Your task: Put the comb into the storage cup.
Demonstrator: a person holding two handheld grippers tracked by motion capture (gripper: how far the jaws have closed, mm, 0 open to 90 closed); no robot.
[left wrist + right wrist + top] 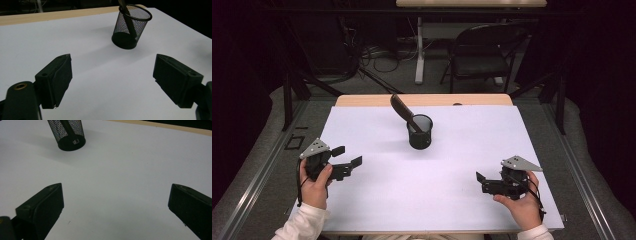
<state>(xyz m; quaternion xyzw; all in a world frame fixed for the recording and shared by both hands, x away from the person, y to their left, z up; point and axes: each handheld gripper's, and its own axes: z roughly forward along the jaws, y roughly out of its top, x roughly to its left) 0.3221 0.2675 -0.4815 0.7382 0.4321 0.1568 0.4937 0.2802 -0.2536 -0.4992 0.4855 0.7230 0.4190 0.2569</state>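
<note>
A black mesh cup point(420, 132) stands upright on the white sheet point(437, 200), a bit beyond the table's middle. A dark flat-bladed tool point(401, 107) leans out of it toward the far left. My left gripper point(348, 155) rests near the left edge, open with nothing between its jaws. My right gripper point(481, 182) sits at the near right, open and empty too. In the left gripper view the gripper point(112, 75) faces the cup point(130, 27) with the tool point(128, 18) inside. The right gripper view has the gripper point(116, 205) wide apart, with the cup point(68, 133) at the upper left.
A wooden strip point(422, 100) of table shows beyond the sheet's far edge. Behind the table stand a black folding chair point(484, 50) and a white table leg point(419, 50), with cables on the floor. Bare sheet lies between the two grippers.
</note>
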